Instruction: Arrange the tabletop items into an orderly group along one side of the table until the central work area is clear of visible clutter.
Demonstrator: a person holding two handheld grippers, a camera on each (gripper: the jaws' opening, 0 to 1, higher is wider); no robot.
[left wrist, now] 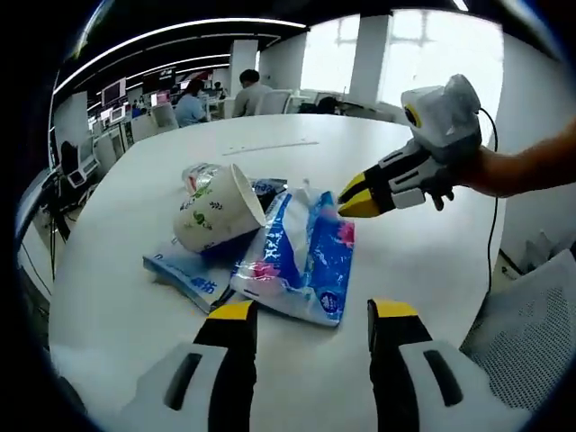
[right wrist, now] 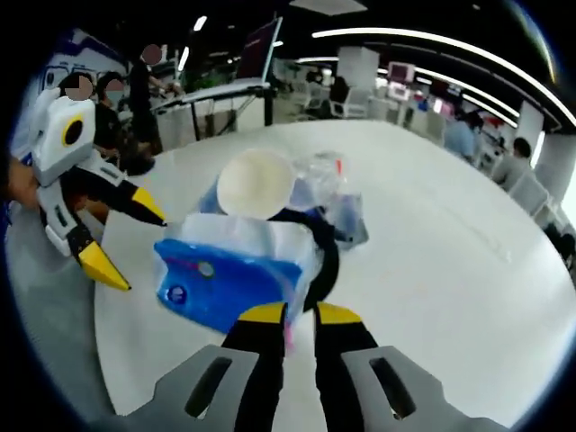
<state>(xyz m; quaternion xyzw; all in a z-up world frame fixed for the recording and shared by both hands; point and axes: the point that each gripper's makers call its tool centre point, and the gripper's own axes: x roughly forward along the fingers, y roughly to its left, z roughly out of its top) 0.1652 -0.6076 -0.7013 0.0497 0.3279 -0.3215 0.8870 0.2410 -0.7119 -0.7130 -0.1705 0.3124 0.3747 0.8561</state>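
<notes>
1. Hovering low, the left tool (left wrist: pixel 309 317) has its jaws spread wide and holds nothing, just short of the blue tissue pack (left wrist: pixel 301 256).
2. A paper cup (left wrist: pixel 216 207) lies tipped on the pile, mid-worktop (left wrist: pixel 432 261).
3. The right tool (right wrist: pixel 291 315) is nearly closed, pinching the pack's edge, probably to drag it aside.
4. Bare worktop lies all around; plenty of room toward the edges.

open office, bright windows (left wrist: pixel 400 54), ceiling light strips (right wrist: pixel 432 45)
</notes>
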